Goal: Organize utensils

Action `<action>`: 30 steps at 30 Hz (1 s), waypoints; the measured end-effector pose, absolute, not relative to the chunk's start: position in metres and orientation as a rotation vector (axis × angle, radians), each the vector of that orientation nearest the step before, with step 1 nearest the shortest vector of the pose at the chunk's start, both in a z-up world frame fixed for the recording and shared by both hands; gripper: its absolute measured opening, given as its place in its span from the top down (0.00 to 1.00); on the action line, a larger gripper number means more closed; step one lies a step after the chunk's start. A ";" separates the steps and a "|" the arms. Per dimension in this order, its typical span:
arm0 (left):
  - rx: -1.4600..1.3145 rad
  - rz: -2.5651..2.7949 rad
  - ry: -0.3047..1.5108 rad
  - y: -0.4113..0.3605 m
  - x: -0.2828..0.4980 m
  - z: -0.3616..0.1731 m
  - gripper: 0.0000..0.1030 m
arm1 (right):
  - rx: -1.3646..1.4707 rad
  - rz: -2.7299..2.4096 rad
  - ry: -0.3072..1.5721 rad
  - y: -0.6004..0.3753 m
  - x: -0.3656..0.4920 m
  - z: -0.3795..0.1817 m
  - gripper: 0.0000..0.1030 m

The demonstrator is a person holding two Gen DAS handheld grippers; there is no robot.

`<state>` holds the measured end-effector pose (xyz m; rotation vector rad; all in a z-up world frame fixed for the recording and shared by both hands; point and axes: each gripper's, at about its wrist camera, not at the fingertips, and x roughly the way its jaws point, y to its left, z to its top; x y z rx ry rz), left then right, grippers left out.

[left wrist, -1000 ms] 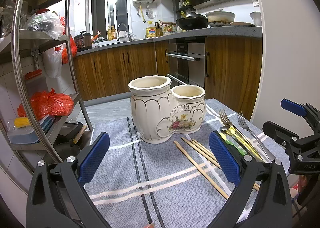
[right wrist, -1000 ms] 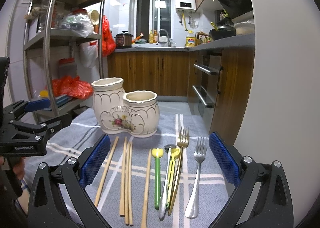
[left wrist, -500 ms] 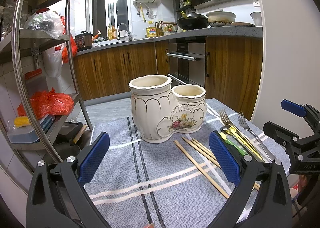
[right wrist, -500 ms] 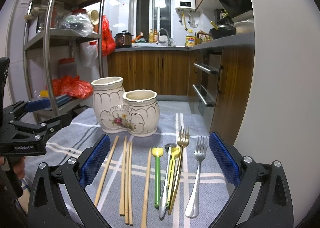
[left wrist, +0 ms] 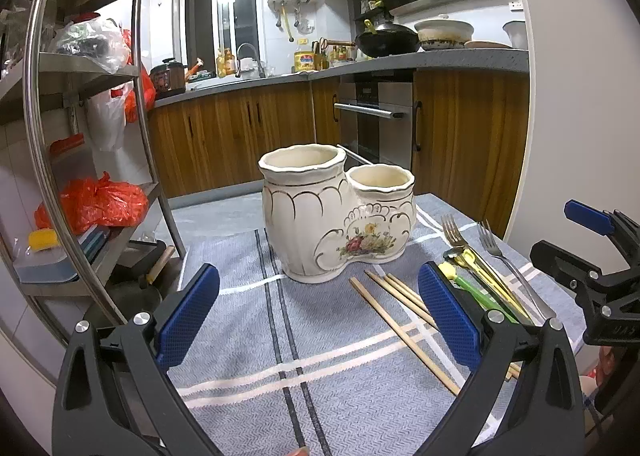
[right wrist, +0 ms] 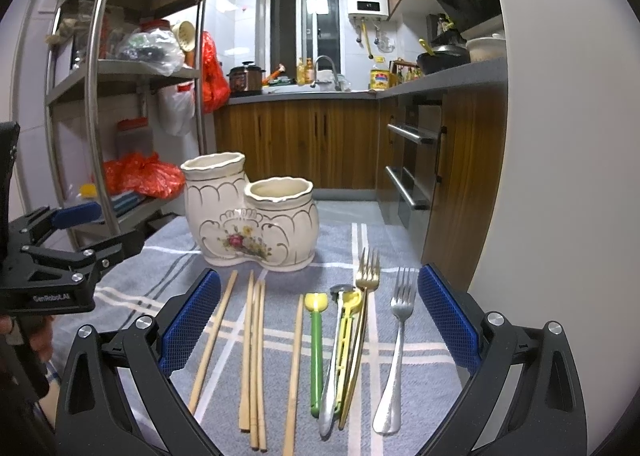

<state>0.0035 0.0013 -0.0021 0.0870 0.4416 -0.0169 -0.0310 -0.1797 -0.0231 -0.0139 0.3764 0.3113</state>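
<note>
Utensils [right wrist: 316,352] lie between the open right claw's [right wrist: 318,320] fingers, untouched.

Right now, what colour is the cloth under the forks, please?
Grey cloth with white stripes; right wrist view.

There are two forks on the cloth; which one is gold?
The gold fork is the one whose tines reach closer to the ceramic holder, lying against the yellow utensil. The silver fork lies alone, farther right.

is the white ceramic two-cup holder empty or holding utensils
Empty as far as visible: nothing sticks out of the white ceramic two-cup holder; chopsticks and forks lie on the cloth.
</note>
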 end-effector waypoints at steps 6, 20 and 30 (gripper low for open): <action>0.079 -0.026 0.453 0.003 0.007 -0.006 0.05 | -0.003 0.309 0.390 -0.184 -0.027 -0.028 0.05; 0.095 -0.074 0.560 -0.006 0.033 -0.016 0.05 | -0.004 0.231 0.538 -0.213 0.016 -0.036 0.05; 0.104 -0.060 0.772 -0.022 0.065 -0.045 0.06 | -0.059 0.165 0.780 -0.230 0.054 -0.064 0.10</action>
